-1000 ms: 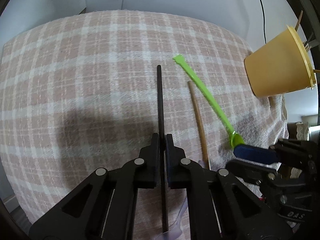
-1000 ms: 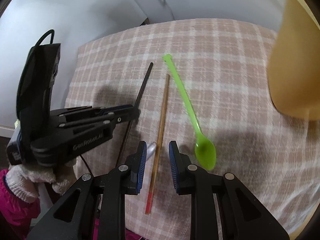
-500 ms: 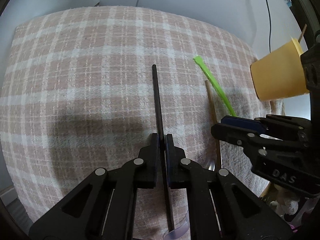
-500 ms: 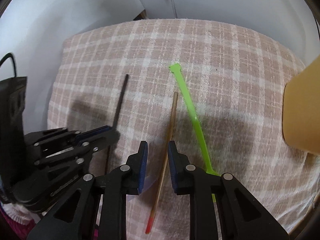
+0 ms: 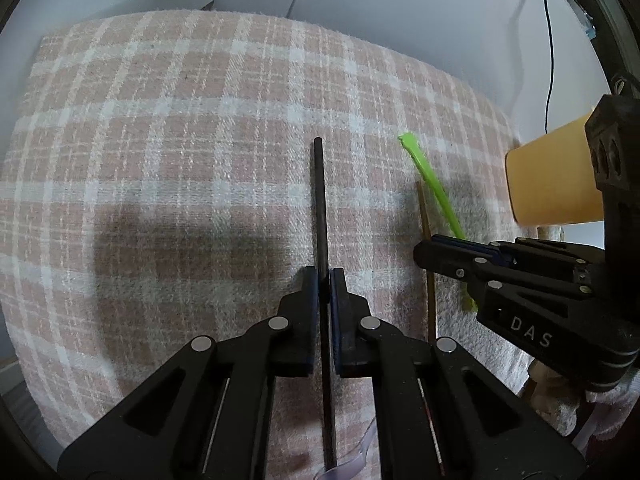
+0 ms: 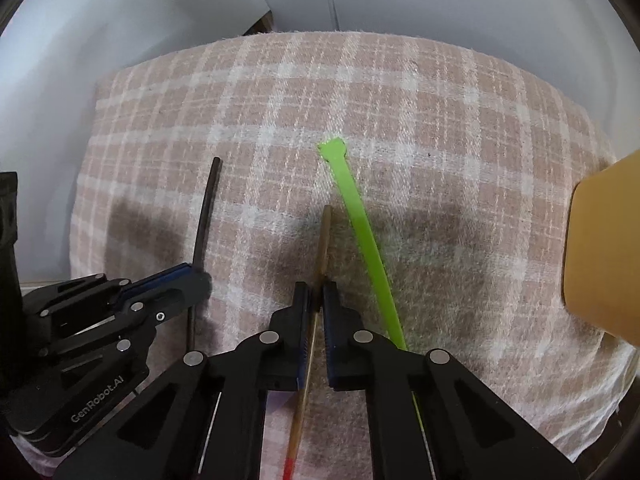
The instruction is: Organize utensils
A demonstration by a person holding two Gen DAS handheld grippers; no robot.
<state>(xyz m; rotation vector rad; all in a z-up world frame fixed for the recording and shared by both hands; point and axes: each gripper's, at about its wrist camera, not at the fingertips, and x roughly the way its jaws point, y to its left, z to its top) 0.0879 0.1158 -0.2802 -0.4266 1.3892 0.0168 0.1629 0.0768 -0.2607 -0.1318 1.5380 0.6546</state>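
Note:
My left gripper is shut on a black chopstick that points away over the pink plaid cloth; it also shows in the right wrist view. My right gripper has closed around a wooden chopstick with a red tip, its jaws nearly touching it. A green plastic spoon lies just right of it, handle pointing away. The yellow cup stands at the right; it also shows in the right wrist view.
A clear plastic spoon lies under my left gripper near the cloth's front edge. A white wall and a hanging cable lie behind the table. The left gripper's body is close beside my right one.
My right gripper has moved forward and its jaws have closed onto the wooden chopstick. The left gripper keeps hold of the black chopstick, and the view has shifted slightly.

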